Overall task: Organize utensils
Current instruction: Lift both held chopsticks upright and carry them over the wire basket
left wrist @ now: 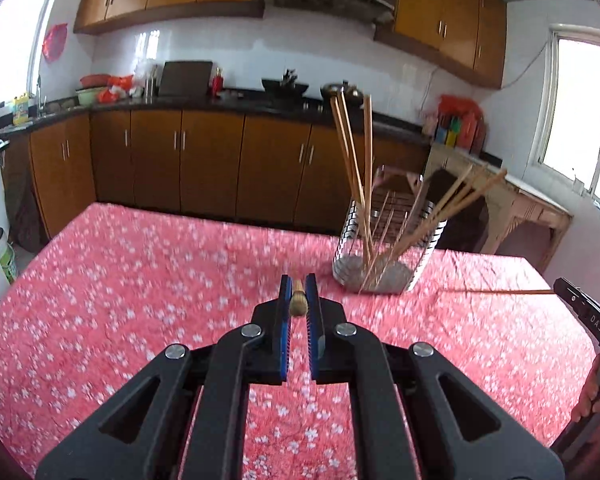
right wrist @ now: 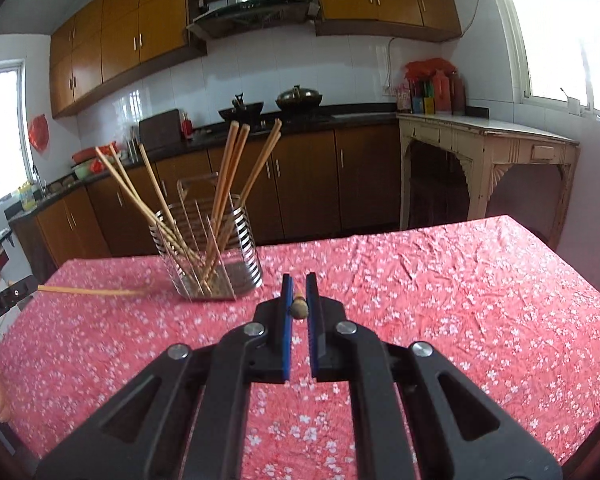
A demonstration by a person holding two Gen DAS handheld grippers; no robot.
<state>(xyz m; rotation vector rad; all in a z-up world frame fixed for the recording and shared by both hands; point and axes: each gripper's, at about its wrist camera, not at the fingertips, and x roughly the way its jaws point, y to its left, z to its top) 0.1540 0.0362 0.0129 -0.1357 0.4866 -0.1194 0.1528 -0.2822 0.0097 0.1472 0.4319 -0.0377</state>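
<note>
My left gripper (left wrist: 299, 294) is clenched on one chopstick (left wrist: 298, 304), seen end-on between the blue pads. My right gripper (right wrist: 299, 294) grips a second chopstick (right wrist: 300, 307) the same way. Both are held above the worktop (left wrist: 140, 280) with its red flowered cloth. The wire holder (left wrist: 384, 248) stands near the far edge, apart from both grippers, several chopsticks (left wrist: 354, 160) leaning inside it.

I count one wire holder (right wrist: 216, 248) on the table, seven chopsticks (right wrist: 226, 176) standing in it, and two more chopsticks, one clamped in each of my two grippers (left wrist: 299, 294) (right wrist: 299, 292).
</note>
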